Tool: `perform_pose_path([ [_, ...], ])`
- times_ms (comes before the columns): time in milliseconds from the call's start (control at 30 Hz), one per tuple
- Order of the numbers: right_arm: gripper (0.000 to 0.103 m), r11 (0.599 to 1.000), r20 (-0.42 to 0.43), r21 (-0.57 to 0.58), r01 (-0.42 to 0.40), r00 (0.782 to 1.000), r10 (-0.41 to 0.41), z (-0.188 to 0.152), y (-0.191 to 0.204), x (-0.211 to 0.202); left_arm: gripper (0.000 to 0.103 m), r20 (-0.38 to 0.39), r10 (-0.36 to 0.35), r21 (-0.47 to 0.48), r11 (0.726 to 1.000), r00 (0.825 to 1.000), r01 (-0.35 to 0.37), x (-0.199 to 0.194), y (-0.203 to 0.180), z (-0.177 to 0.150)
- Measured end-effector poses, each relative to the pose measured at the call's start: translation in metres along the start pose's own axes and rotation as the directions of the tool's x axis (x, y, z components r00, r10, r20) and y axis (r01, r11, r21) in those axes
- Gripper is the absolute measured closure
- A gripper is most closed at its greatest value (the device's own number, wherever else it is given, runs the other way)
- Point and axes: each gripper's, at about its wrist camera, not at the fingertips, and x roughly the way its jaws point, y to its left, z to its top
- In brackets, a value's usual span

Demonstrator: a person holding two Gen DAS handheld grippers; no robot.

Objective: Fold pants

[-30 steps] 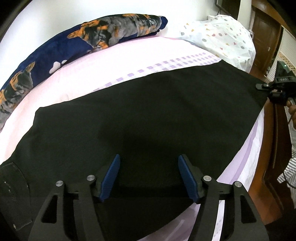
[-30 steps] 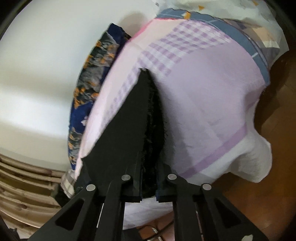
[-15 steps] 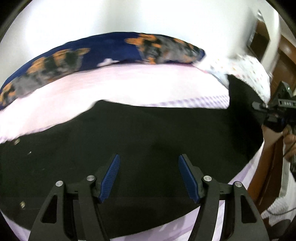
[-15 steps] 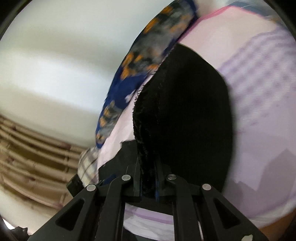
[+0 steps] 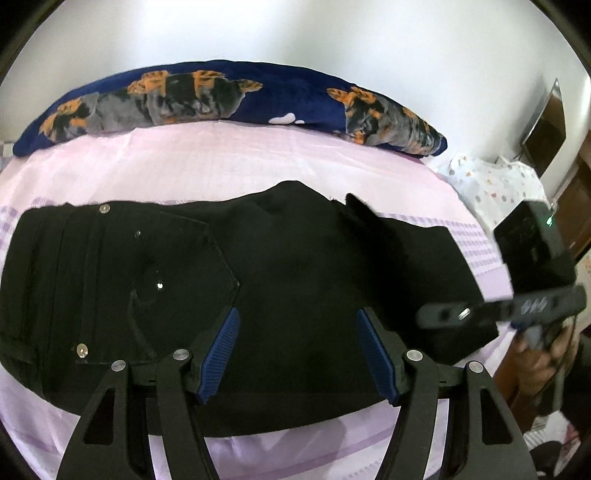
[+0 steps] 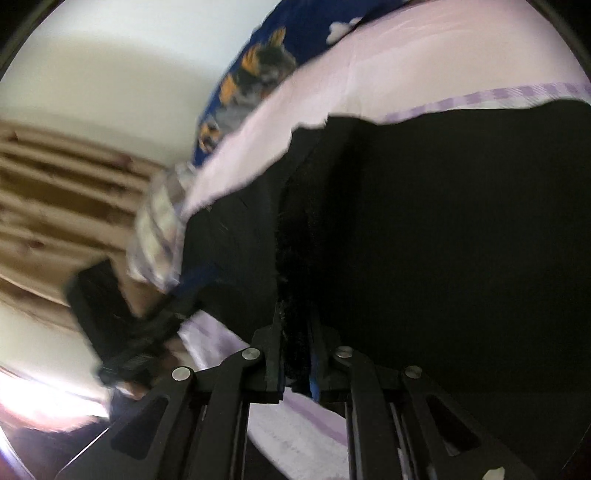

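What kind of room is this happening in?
Most likely a bedroom in a home. Black pants lie spread on a bed with a pink and lilac sheet, and a long navy dog-print pillow rests against the white wall behind it.

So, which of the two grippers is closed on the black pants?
The right gripper: its jaws pinch the frayed edge of the black pants. The left gripper hovers with blue-padded jaws apart, holding nothing.
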Motion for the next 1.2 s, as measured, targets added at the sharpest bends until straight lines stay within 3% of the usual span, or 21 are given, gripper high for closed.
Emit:
perform_pose_path([
  [67,0.064,1.000,-0.022,-0.003,0.016,1.000,-0.016,0.000,0.002,0.010,0.037,-0.002,-0.020,-0.018,1.000,1.000,0.020,-0.001,0.002,0.001],
  [133,0.057,1.000,-0.014,0.016,-0.009,1.000,0.010,-0.003,0.005,0.010,0.037,-0.007,-0.040,-0.036,0.999,0.999,0.040,-0.001,0.005,0.001],
  [267,0.056,0.999,0.060,0.035,-0.041,0.997,0.039,-0.011,0.010,-0.014,0.037,-0.021,-0.119,-0.093,0.989,0.993,0.116,-0.001,0.011,0.003],
  [400,0.052,0.993,0.201,0.118,0.000,0.979,-0.024,-0.022,-0.004,-0.049,0.037,-0.057,-0.228,-0.133,0.967,0.972,0.219,0.009,0.009,0.009],
  [467,0.052,0.986,0.237,0.166,-0.036,0.972,-0.004,-0.029,-0.016,-0.057,0.037,-0.098,-0.262,-0.144,0.958,0.960,0.247,0.021,0.002,0.013],
  [667,0.052,0.959,0.290,0.270,-0.085,0.957,0.003,-0.036,-0.038,-0.063,0.037,-0.182,-0.300,-0.160,0.949,0.936,0.273,0.060,-0.009,0.021],
  [833,0.052,0.959,0.303,0.267,-0.098,0.953,0.013,-0.034,-0.035,-0.060,0.037,-0.202,-0.353,-0.219,0.926,0.914,0.309,0.085,-0.009,0.026],
  [933,0.052,0.956,0.309,0.271,-0.111,0.951,0.023,-0.034,-0.037,-0.061,0.038,-0.216,-0.400,-0.242,0.906,0.891,0.347,0.090,-0.017,0.023],
  [1033,0.052,0.953,0.312,0.278,-0.117,0.950,0.026,-0.035,-0.041,-0.063,0.039,-0.223,-0.387,-0.208,0.915,0.895,0.344,0.089,-0.024,0.020],
  [1067,0.052,0.952,0.313,0.280,-0.120,0.949,0.027,-0.035,-0.042,-0.062,0.040,-0.226,-0.395,-0.216,0.912,0.891,0.349,0.088,-0.025,0.018],
  [1100,0.052,0.952,0.313,0.282,-0.120,0.949,0.027,-0.036,-0.043,-0.062,0.052,-0.231,-0.398,-0.233,0.909,0.888,0.347,0.089,-0.024,0.017],
  [1133,0.052,0.952,0.312,0.284,-0.118,0.950,0.025,-0.036,-0.044,-0.061,0.074,-0.240,-0.397,-0.246,0.908,0.886,0.340,0.091,-0.023,0.015],
  [1200,0.052,0.951,0.309,0.288,-0.116,0.951,0.023,-0.036,-0.046,-0.061,0.092,-0.262,-0.373,-0.281,0.912,0.890,0.300,0.096,-0.020,0.011],
])
